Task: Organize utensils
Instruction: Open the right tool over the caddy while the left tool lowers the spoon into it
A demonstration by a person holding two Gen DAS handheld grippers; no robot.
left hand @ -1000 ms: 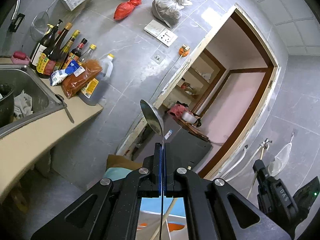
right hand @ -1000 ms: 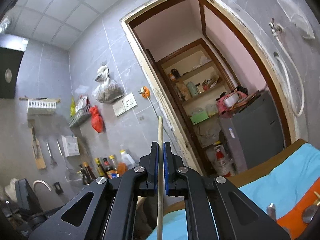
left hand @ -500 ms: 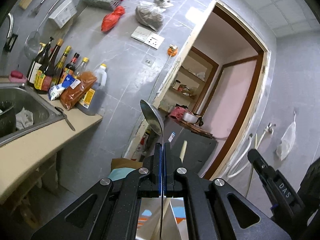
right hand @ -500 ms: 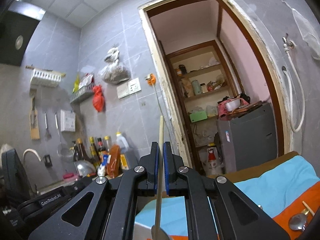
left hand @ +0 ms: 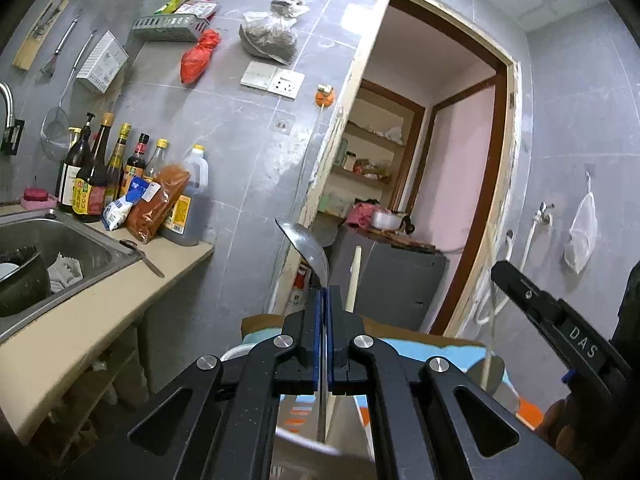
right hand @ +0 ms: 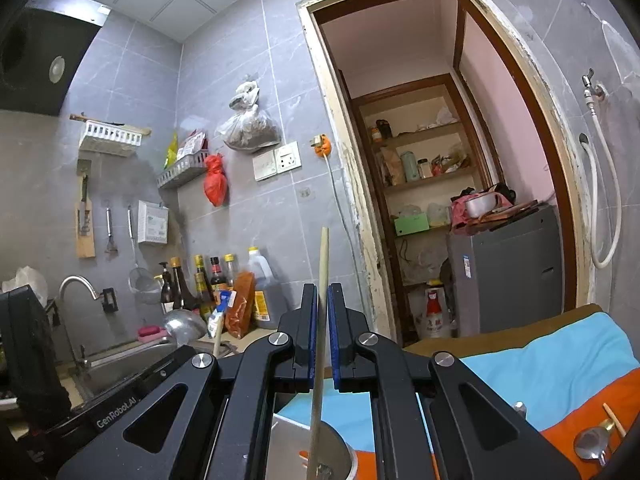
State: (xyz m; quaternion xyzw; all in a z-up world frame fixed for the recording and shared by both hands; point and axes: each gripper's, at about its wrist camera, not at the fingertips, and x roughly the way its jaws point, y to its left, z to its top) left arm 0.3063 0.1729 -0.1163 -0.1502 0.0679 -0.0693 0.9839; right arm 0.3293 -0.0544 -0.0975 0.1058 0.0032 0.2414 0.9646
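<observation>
Chopstick [right hand: 323, 264] is now standing loose between the right gripper [right hand: 322, 304] fingers, which have just parted; its foot is sitting in the metal holder [right hand: 336, 456] below. Left gripper [left hand: 325, 300] is still pinching the spoon [left hand: 306, 246] upright, next to go in.

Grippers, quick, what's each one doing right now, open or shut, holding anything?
Left tool: shut on the metal spoon, bowl end up.
Right tool: pads slightly parted around the wooden chopstick; a firm grip cannot be told.
</observation>
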